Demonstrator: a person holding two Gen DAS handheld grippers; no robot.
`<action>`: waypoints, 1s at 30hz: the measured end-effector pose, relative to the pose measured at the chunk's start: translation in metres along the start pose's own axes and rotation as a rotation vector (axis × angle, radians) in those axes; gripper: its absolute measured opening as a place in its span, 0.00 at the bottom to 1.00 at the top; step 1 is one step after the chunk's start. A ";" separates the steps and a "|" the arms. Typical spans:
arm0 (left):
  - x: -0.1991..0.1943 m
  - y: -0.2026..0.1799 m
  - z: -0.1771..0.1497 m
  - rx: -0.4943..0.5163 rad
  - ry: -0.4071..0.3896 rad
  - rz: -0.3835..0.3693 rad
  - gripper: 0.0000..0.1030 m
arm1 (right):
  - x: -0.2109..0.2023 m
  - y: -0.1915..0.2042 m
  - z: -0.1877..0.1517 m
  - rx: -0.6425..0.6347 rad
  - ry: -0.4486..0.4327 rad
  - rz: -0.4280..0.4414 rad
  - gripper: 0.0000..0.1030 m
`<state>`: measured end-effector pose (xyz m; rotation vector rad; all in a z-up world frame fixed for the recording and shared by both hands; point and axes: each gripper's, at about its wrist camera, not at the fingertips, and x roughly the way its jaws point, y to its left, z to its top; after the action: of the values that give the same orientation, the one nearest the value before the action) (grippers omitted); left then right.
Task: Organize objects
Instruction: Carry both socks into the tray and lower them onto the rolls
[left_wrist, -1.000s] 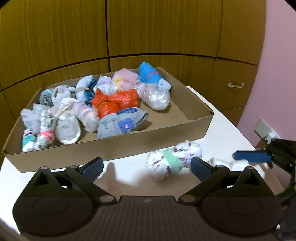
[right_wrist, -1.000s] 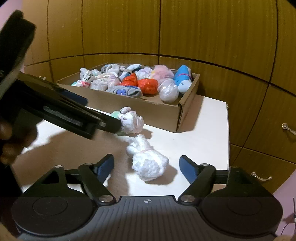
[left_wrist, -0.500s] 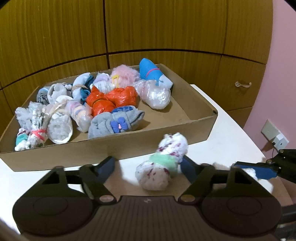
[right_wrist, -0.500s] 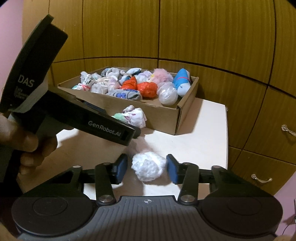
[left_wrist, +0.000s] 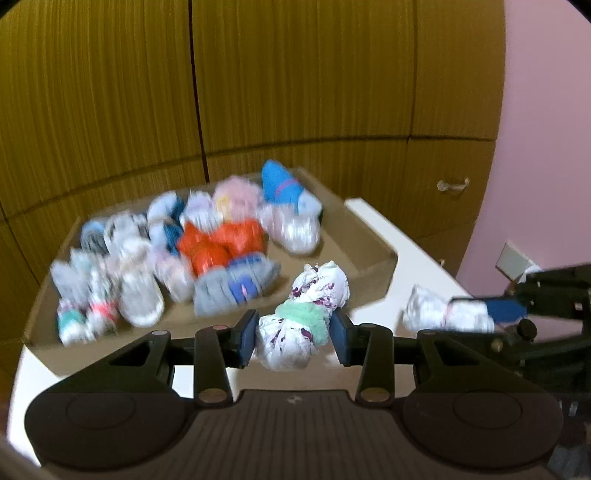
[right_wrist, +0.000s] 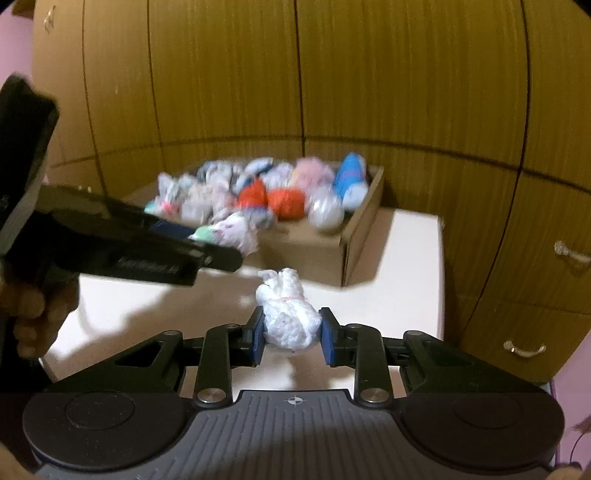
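Left wrist view: the left gripper (left_wrist: 293, 334) is clamped on a white, purple-flecked bundle with a mint-green band (left_wrist: 301, 321), its blue pads pressing both sides after the jaws have just been closing. The bundle sits low centre of the frame, in front of the near wall of the cardboard box (left_wrist: 373, 275). At the right edge the right gripper (left_wrist: 491, 314) comes in sideways, a white bundle (left_wrist: 441, 312) at its tip over the white table (left_wrist: 406, 243).

Right wrist view: here the right gripper (right_wrist: 291, 334) shows its grip head-on, pads squeezed onto the white knitted bundle (right_wrist: 290, 314) at lower centre, over the white table (right_wrist: 399, 266); these jaws too have just drawn in. This view alone shows a hand (right_wrist: 33, 314) at the left edge holding the left gripper (right_wrist: 218, 240), which reaches across with the mint-banded bundle (right_wrist: 229, 230) in front of the box (right_wrist: 364, 221).

The box's contents are blurred in both views: orange bundles (left_wrist: 221, 243) in the middle, a blue one (left_wrist: 282, 186) at the far corner, pale ones around. Wooden cabinet doors (left_wrist: 295, 92) fill the background; only the left view catches the pink wall (left_wrist: 546, 147) and a wall socket (left_wrist: 513, 258) on the right.
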<state>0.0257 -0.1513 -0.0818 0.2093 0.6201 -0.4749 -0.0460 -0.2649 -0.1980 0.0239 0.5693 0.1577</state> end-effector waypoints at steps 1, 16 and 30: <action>-0.001 0.001 0.006 0.006 -0.007 0.004 0.37 | -0.002 -0.001 0.007 0.002 -0.010 0.001 0.35; 0.061 0.012 0.060 0.132 0.132 -0.044 0.37 | 0.078 -0.014 0.105 -0.116 0.122 0.009 0.35; 0.071 0.013 0.053 0.165 0.171 -0.044 0.41 | 0.101 0.000 0.106 -0.214 0.208 0.008 0.38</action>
<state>0.1095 -0.1829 -0.0815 0.3968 0.7544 -0.5545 0.0951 -0.2471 -0.1623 -0.2003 0.7574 0.2305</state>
